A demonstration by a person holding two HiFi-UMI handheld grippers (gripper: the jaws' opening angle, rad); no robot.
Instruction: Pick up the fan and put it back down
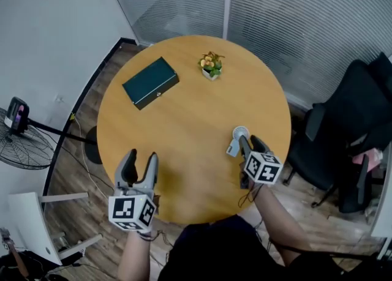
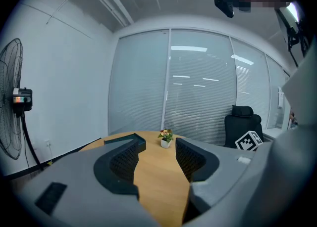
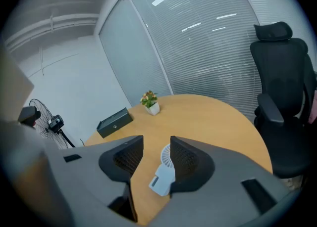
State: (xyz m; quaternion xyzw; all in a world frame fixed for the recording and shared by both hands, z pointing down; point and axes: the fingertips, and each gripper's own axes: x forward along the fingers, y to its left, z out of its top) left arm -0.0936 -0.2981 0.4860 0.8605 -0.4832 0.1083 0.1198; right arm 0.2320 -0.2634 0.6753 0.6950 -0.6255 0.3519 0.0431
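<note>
the small white fan (image 3: pixel 163 170) is seen lying flat on the round wooden surface (image 1: pixel 190 120), near the edge closest to the person, its round head turned away and its handle turned toward the right gripper (image 3: pixel 154 148). that gripper's fingers (image 3: pixel 187 160) are held apart with nothing clamped; in the right gripper view the fan is framed low in the gap between them, partly covered by the right-hand finger, and no contact can be made out. the step in hand is judged to be the approach for the pick-up; lift and set-down are not yet done. for a sound grasp, the gripper should be centred so that the fan sits midway in the gap rather than under one finger, and the fingers should be brought just off the wood before being closed. the handle is judged the better place to be gripped, since the thin grille could be bent. the closing is best done slowly, as so light a thing may be nudged aside by whichever finger meets it first. the left gripper (image 1: pixel 141 158) is held over the near left edge, its fingers (image 2: pixel 124 160) spread and empty, well apart from the fan, and need not be brought in.
</note>
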